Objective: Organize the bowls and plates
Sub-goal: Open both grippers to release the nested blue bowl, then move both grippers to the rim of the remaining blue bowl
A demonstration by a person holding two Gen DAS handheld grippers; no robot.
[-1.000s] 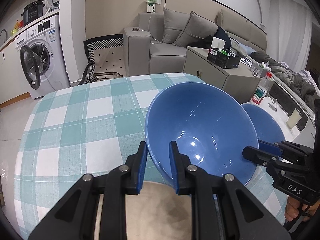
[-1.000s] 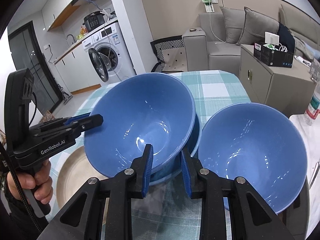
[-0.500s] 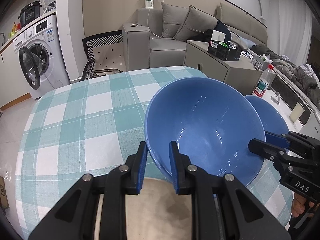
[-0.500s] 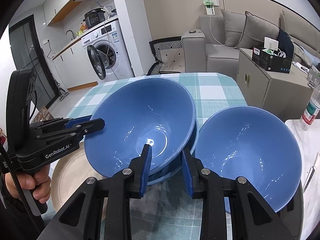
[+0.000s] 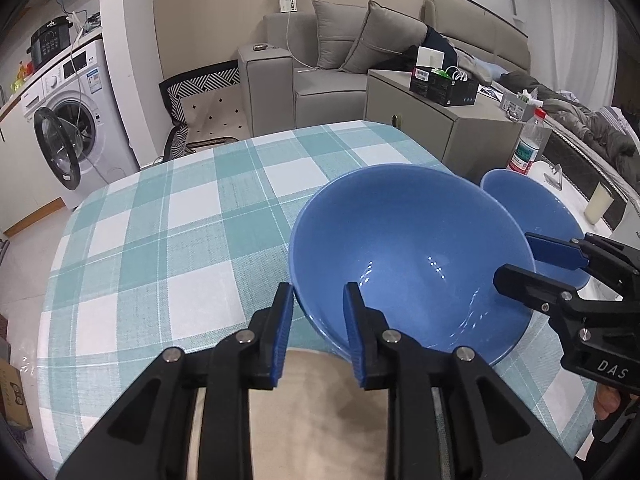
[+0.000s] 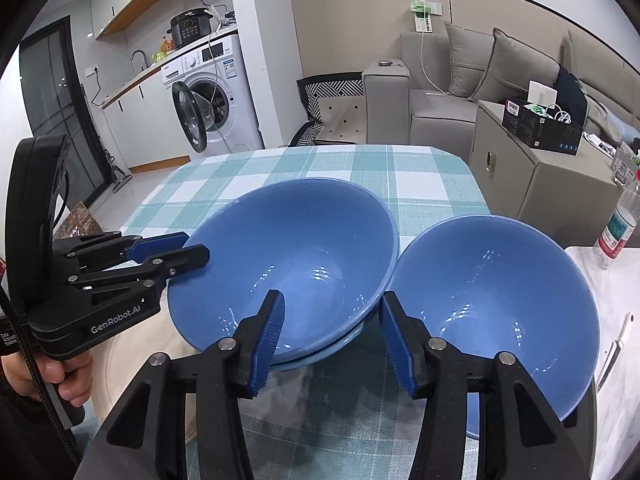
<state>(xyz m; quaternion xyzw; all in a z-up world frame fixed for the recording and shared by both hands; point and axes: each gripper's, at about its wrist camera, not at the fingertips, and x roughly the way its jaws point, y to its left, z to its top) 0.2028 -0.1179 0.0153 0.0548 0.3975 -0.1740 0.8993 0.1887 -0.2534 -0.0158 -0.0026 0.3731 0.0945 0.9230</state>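
Right gripper (image 6: 330, 330) jaws just opened wide, astride the near rim of the stacked blue bowl (image 6: 296, 256), pads clear of it. Left gripper (image 5: 318, 330) easing apart too, that bowl's rim between its fingers, contact unclear. Stack sits on checked tablecloth (image 5: 160, 240); second blue bowl (image 6: 500, 300) touching beside it.

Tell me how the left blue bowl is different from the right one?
The left bowl sits nested in another bowl, partly over the beige plate; the right bowl stands clear of that plate. The left gripper and right gripper, jaws just opening, straddle the left bowl's rim; neither reaches the right bowl. Both are blue, glossy, empty.
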